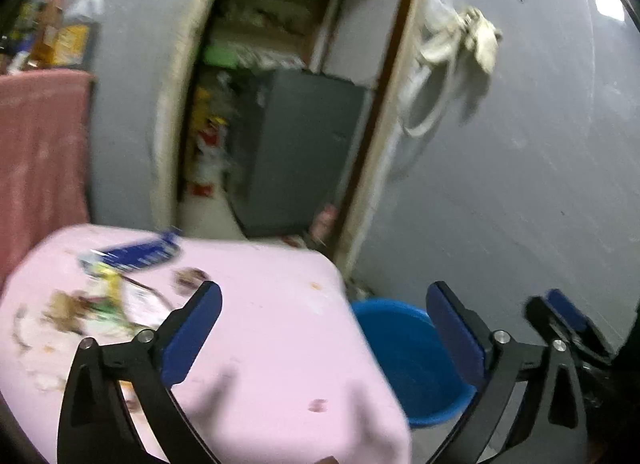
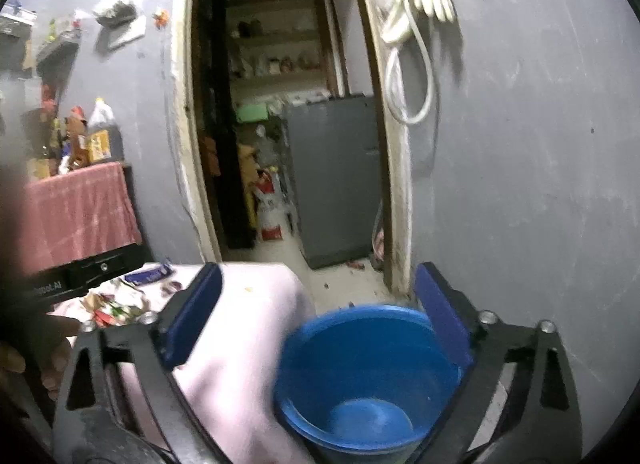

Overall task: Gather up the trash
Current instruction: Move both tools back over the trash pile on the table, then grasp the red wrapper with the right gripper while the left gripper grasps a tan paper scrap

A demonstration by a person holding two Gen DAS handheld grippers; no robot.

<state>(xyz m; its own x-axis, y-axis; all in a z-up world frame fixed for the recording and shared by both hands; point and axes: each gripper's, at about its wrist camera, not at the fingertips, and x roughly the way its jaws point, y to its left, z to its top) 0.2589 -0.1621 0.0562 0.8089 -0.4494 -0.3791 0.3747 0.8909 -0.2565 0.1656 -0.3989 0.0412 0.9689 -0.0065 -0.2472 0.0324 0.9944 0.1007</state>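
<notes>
Trash lies on a table with a pink cloth (image 1: 260,336): a blue wrapper (image 1: 136,254), crumpled yellow and green wrappers (image 1: 100,300) and small scraps (image 1: 190,278). The same pile shows in the right wrist view (image 2: 116,304) on the pink cloth (image 2: 240,344). A blue bucket (image 1: 404,356) stands on the floor right of the table; it looks empty in the right wrist view (image 2: 368,380). My left gripper (image 1: 324,328) is open and empty above the table's right part. My right gripper (image 2: 316,312) is open and empty above the bucket; it also shows in the left wrist view (image 1: 560,316).
A grey wall (image 2: 520,144) stands behind, with an open doorway (image 2: 280,104) showing a grey fridge (image 2: 336,180) and shelves. A cable and glove (image 2: 416,24) hang beside the door. A red-draped stand (image 2: 80,204) with bottles is at left.
</notes>
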